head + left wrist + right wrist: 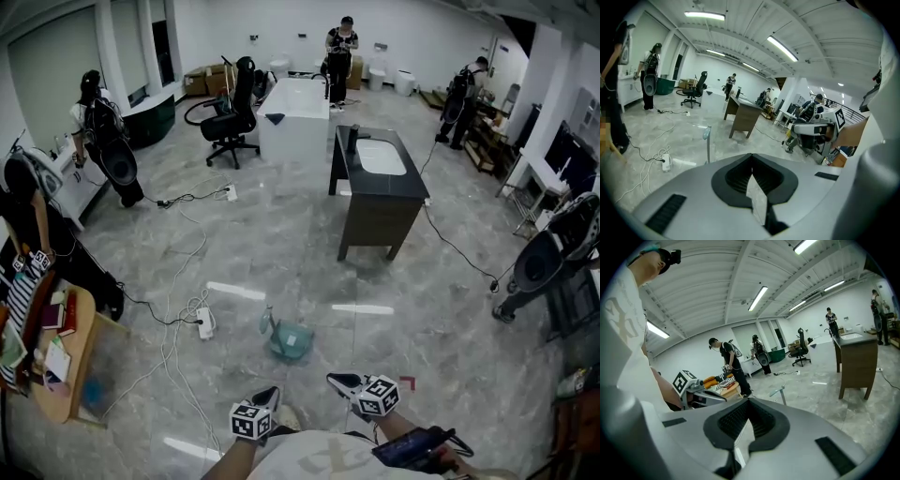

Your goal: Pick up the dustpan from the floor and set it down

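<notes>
- Dustpan [291, 341], teal, is lying on the grey floor on the near side of the dark vanity cabinet [373, 202], well apart from it and towards the camera wearer. Its handle is standing upright.
- The left gripper [271, 393] is hovering above the floor, nearer the wearer than the dustpan and farther again from the cabinet. Its jaws are sitting together with nothing between them, as the left gripper view shows [751, 156].
- The right gripper [337, 380] is hanging beside it, likewise on the cabinet's near side. Its jaws are meeting at the tips and gripping nothing [747, 401].
- Neither gripper is touching the dustpan, so the task appears to be only starting: the reach, the grasp, the lift and the set-down all look left to do.
- Counted in the head view: one dustpan, two grippers and one vanity cabinet.
- Also counted there: one black office chair [231, 114] beyond the cabinet to its left, and one white power strip [204, 324] on the cabinet's near left.
- At least four other people are standing around the room, on the cabinet's far, left and right sides.
</notes>
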`<state>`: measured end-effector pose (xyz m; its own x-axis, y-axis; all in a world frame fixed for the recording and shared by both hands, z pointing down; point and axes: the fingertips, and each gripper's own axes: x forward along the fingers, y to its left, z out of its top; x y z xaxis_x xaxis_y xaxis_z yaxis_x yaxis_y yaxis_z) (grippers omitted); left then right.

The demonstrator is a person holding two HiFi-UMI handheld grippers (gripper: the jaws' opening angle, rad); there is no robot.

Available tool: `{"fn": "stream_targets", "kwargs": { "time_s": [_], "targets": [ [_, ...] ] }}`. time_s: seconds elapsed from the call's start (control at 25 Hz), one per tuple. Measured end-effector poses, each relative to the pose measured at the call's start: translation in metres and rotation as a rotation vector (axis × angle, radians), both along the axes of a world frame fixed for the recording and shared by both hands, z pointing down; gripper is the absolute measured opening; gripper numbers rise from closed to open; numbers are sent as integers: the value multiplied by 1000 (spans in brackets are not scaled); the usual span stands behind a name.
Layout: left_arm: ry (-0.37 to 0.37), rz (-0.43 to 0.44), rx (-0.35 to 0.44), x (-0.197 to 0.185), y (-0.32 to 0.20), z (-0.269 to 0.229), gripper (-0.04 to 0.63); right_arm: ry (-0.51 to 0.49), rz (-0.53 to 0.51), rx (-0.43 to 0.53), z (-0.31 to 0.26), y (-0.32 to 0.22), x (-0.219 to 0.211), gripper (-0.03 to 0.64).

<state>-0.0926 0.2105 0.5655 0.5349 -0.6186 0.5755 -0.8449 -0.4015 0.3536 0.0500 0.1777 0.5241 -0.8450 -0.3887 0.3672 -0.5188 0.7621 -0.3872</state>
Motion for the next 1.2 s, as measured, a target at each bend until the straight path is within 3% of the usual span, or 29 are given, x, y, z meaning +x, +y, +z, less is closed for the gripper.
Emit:
{"fn": "stream_targets", "kwargs": {
  "time_s": [0.56, 1.2],
  "targets": [
    [26, 58, 48, -41, -65, -8, 12, 39, 149, -24, 6, -53, -23, 17],
    [43, -35, 32, -85, -72, 1, 12, 73, 96, -38, 12, -79, -56, 17]
  ]
}}
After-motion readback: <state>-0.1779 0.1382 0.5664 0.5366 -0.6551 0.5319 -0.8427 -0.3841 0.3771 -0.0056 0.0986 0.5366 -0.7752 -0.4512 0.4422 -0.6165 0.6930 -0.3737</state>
